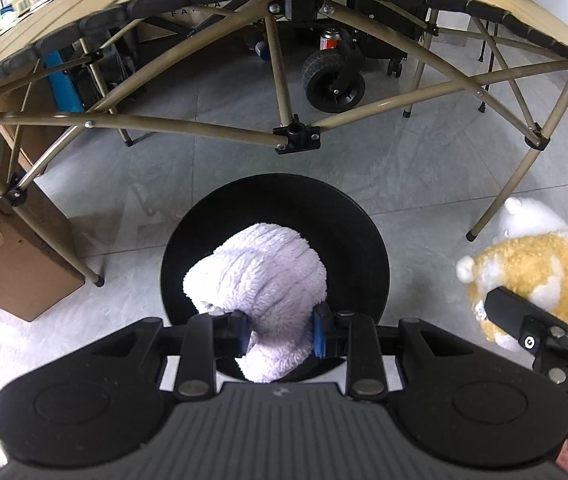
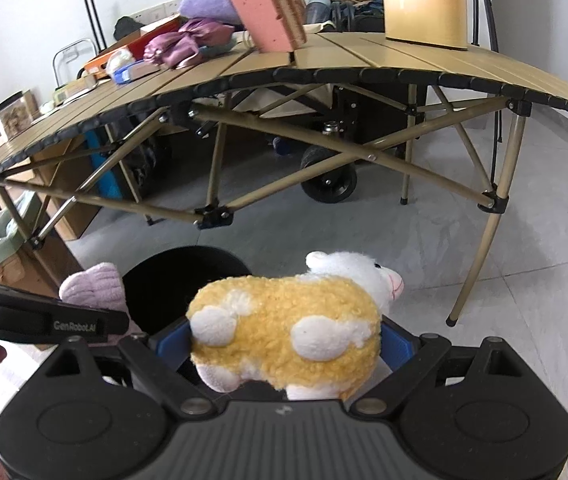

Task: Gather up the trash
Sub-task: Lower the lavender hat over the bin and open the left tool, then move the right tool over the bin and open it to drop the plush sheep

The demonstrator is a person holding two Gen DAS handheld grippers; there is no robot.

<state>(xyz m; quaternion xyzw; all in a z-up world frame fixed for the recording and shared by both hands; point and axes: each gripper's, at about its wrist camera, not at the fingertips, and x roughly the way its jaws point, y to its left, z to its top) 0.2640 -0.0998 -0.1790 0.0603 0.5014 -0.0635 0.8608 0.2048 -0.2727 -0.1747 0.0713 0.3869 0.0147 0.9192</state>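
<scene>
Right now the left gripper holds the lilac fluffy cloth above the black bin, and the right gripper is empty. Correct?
Not quite: the right gripper is not empty; it holds a yellow-and-white plush sheep, as the right wrist view shows. The left gripper does hold the lilac fluffy cloth above the black bin.

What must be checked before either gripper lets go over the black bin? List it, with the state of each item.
1. Left gripper shut on the lavender fuzzy cloth: ok.
2. Cloth directly over the black bin: ok.
3. Right gripper clamping the yellow and white plush toy: ok.
4. Plush over the bin mouth: not ok; it sits beside the bin in both views.
5. Bin mouth unobstructed: ok.
6. Room left inside the bin: cannot tell, the interior is dark.
</scene>
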